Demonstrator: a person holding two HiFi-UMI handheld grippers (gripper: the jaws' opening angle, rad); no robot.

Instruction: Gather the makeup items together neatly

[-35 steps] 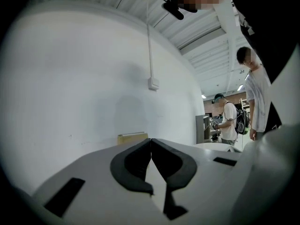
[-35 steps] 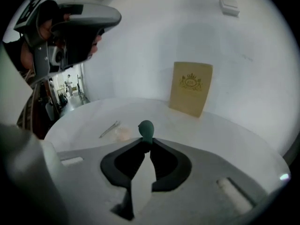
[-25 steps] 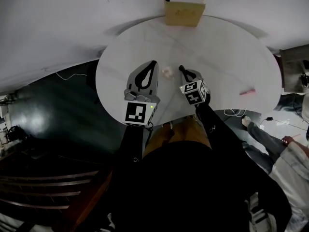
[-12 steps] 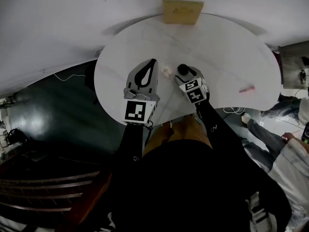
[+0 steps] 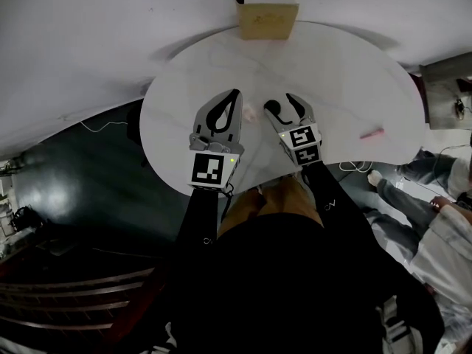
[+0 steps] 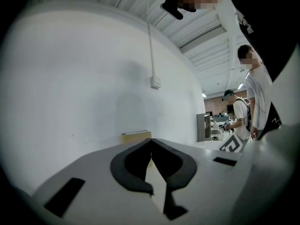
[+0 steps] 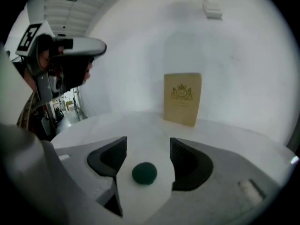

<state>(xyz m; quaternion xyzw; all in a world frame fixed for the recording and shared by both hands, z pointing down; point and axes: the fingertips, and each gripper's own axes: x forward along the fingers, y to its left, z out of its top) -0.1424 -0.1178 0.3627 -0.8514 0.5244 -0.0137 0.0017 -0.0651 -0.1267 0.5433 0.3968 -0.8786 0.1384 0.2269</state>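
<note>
Right gripper (image 7: 148, 147): jaws wide apart w/ a dark green ball (image 7: 144, 172) sitting on the table (image 5: 332, 72) between them, pads not touching it. Left gripper (image 6: 151, 141): jaws closed tip to tip, nothing in them, parked just left of the right one.

The ball is near the front-middle of the table. It looks matte and roundish, prob. a makeup sponge or puff, but the view's too small to be sure. Judging by that, it's light and squashy, won't break, and could roll if nudged. Best hold: across its widest part, low to the table, w/ a gentle squeeze so it doesn't pop out.

Count on the table:
- 1 dark green ball
- 1 small pale item (image 5: 251, 113), just left of the ball, between the two grippers
- 1 pink stick (image 5: 371, 133), well apart at the right edge
- 1 tan box (image 5: 269, 18), upright at the far edge
</note>
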